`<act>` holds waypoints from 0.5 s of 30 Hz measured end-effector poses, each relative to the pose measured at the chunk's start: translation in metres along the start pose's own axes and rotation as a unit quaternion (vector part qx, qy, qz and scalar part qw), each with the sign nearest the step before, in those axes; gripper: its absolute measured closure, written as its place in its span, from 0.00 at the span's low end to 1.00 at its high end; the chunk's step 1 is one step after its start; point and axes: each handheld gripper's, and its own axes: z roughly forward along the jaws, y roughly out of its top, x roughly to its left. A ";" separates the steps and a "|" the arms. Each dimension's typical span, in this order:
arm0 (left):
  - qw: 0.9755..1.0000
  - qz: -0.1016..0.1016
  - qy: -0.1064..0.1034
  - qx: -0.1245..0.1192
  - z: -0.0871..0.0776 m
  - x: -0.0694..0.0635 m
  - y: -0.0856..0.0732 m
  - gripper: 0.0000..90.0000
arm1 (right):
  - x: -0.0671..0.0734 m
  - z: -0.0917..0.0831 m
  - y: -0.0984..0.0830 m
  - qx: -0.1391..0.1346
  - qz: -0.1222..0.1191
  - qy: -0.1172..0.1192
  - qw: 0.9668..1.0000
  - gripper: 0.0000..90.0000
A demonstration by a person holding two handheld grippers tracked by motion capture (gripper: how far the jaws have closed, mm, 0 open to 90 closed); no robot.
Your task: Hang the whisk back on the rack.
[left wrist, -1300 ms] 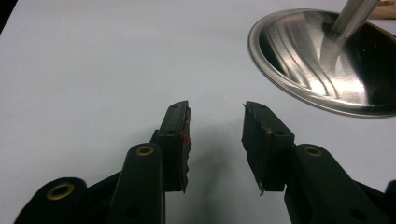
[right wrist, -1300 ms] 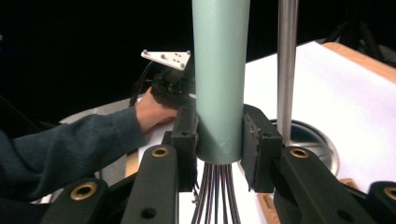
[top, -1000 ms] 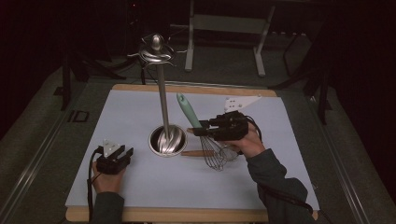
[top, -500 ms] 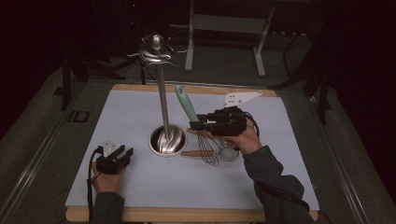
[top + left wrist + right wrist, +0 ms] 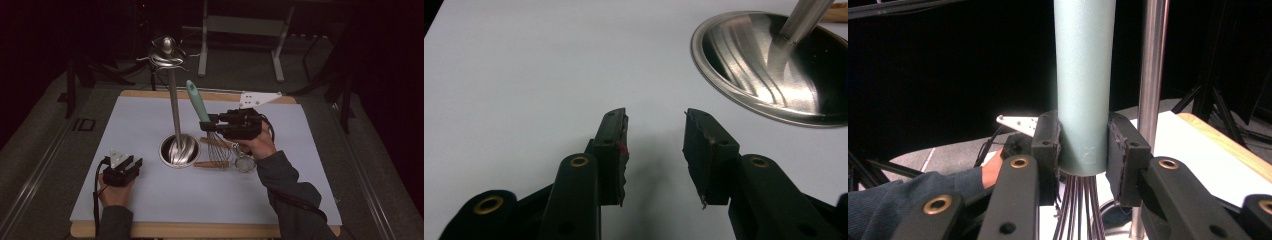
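Right gripper (image 5: 1083, 145) is clamped on the whisk (image 5: 1084, 75) by its teal handle, held upright beside the stand (image 5: 172, 100). Left gripper (image 5: 655, 145) rests with jaws apart, holding nothing.

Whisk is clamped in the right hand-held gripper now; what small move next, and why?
Probably lift the whisk higher toward the hooks at the top of the stand. The right hand-held gripper grips its teal handle upright, wires near the table, while the hooks sit well above the handle.

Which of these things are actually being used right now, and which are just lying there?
In use:
- whisk, clamped at its green handle by the right gripper
- metal stand beside it, probably

Lying about:
- two wooden-handled utensils
- small strainer
- left gripper, open, idle
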 end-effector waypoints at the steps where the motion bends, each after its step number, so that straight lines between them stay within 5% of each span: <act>1: 1.000 0.000 0.000 0.000 0.000 0.000 0.000 0.68 | 0.000 0.000 0.001 -0.003 -0.003 0.001 1.000 0.77; 15: 1.000 0.001 0.000 0.001 0.000 0.000 0.000 0.68 | -0.002 0.000 0.024 -0.036 -0.002 0.006 0.999 0.77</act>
